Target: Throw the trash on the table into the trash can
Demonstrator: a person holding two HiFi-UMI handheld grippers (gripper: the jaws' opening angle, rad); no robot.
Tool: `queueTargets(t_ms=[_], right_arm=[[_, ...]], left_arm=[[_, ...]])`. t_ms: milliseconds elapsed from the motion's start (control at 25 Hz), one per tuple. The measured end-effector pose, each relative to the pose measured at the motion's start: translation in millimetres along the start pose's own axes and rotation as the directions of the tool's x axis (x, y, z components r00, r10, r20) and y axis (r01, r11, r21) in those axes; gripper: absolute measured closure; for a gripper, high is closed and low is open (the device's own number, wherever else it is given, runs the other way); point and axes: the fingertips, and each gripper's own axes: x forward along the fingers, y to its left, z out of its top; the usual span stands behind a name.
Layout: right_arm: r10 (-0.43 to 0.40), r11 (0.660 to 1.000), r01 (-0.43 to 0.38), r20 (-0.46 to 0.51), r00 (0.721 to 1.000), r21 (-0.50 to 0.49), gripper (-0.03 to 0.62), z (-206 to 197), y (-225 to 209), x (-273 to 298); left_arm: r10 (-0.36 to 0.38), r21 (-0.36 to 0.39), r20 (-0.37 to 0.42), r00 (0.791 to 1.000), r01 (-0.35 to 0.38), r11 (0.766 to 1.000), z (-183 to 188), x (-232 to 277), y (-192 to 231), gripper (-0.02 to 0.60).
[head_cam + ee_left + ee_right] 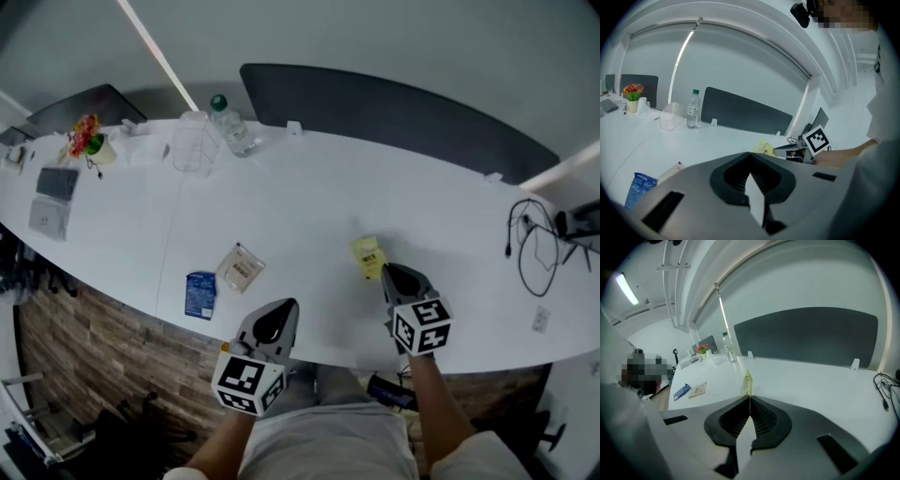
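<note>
We look down on a long, curved white table (309, 187) that crosses the frame from the upper left to the right edge. Behind it, at the upper middle, stands a dark partition panel (394, 112), and a thin light strip (155, 52) runs across the grey wall at the upper left. Under the near edge of the table, at the lower left, the floor (94, 347) has a brown brick pattern.

The right gripper (387, 270) is near the middle of the frame, and its fingers are closed on a yellow wrapper (368, 256). In the right gripper view the wrapper stands edge-on between the pads. The left gripper (281, 307) is at the lower middle, over the near edge of the table. Its fingers are pressed together and hold nothing.

Left of the grippers, a blue packet (200, 294) and a beige packet (241, 267) lie flat, just beside each other. At the upper left we see a water bottle (230, 122), a clear container (195, 142) and a small flower pot (89, 139). Black cables (534, 244) lie at the right end of the table.
</note>
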Motion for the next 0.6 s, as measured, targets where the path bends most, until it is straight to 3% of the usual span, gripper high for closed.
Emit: queueTargets(t_ms=[600], right_arm=[[0.198,0.979,-0.195,0.058,0.978,-0.061,0.562,28,88,-53]], left_arm=[[0.114,-0.017,0.097,0.989,-0.112,0.994,3,-75,4,0.580]])
